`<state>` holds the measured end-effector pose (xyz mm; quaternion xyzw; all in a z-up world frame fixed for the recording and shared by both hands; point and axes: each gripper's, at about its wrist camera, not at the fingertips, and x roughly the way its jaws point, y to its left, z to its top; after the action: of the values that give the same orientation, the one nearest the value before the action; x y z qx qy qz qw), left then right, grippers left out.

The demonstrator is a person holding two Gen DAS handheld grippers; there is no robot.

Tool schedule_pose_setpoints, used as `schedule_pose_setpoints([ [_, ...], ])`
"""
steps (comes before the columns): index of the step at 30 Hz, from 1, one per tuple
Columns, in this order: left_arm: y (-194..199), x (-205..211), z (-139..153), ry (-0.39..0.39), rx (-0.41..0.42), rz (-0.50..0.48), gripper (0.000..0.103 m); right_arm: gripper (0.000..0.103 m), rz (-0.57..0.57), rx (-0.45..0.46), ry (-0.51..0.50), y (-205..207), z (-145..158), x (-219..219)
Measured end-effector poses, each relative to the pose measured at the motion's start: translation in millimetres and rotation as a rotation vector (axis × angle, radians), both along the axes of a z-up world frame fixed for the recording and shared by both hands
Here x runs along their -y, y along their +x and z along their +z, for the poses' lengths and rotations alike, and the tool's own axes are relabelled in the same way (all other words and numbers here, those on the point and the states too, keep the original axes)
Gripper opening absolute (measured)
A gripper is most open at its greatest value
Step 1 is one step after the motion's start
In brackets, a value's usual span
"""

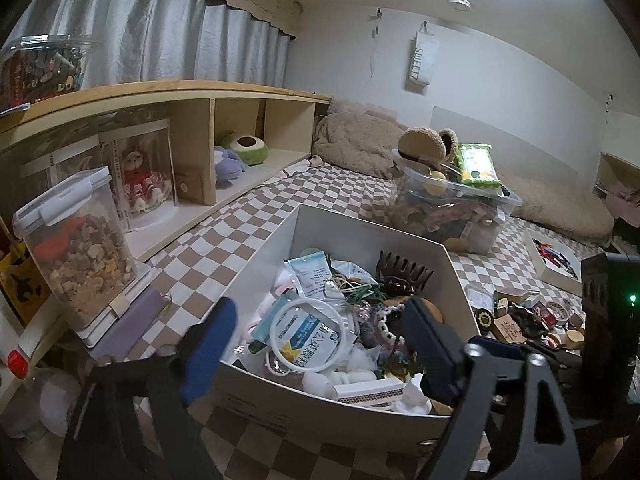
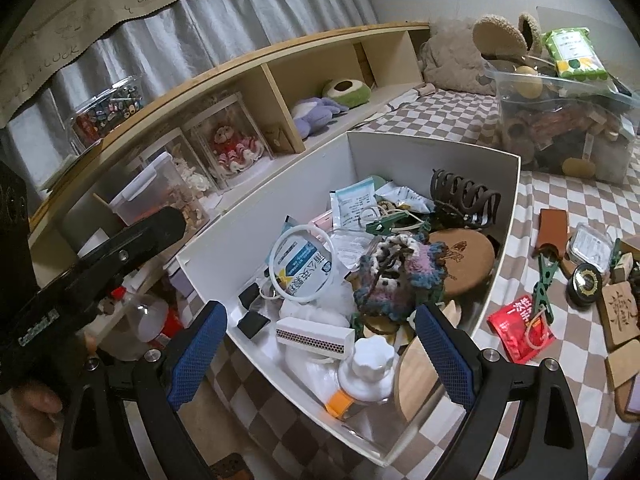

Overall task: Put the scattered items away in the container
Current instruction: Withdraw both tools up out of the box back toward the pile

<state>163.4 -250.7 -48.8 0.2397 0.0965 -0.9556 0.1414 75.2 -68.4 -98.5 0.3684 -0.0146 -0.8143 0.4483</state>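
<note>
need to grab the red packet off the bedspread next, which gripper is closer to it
Right. The right gripper hangs open over the white box, with the red packet just beside it. The left gripper, also open, sits over the box's far side.

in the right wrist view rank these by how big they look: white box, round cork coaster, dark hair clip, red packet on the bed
1. white box, largest by far
2. cork coaster and hair clip: look alike, not ranked apart
3. red packet, a bit smaller, though it lies nearer the camera, so unsure
</note>
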Motion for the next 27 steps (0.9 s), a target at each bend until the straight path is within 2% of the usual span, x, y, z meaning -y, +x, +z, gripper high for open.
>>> schedule_pose_setpoints([
  [3,-1,-3,1,-0.006,0.008,0.004,0.097,0.103,-0.009,-0.018,0.006,0,2,-4],
  [6,-3,-5,1,-0.021,0.026,0.016,0.103,0.103,-0.029,-0.047,0.015,1,5,-8],
  [10,-5,-11,1,-0.038,0.04,0.03,0.103,0.103,-0.071,-0.094,0.019,0,8,-17],
  [20,-11,-24,1,-0.04,0.042,0.011,0.103,0.103,-0.108,-0.116,0.026,-6,16,-40],
  [27,-18,-37,3,-0.013,0.034,-0.02,0.103,0.103,-0.155,-0.168,0.05,-9,26,-64],
])
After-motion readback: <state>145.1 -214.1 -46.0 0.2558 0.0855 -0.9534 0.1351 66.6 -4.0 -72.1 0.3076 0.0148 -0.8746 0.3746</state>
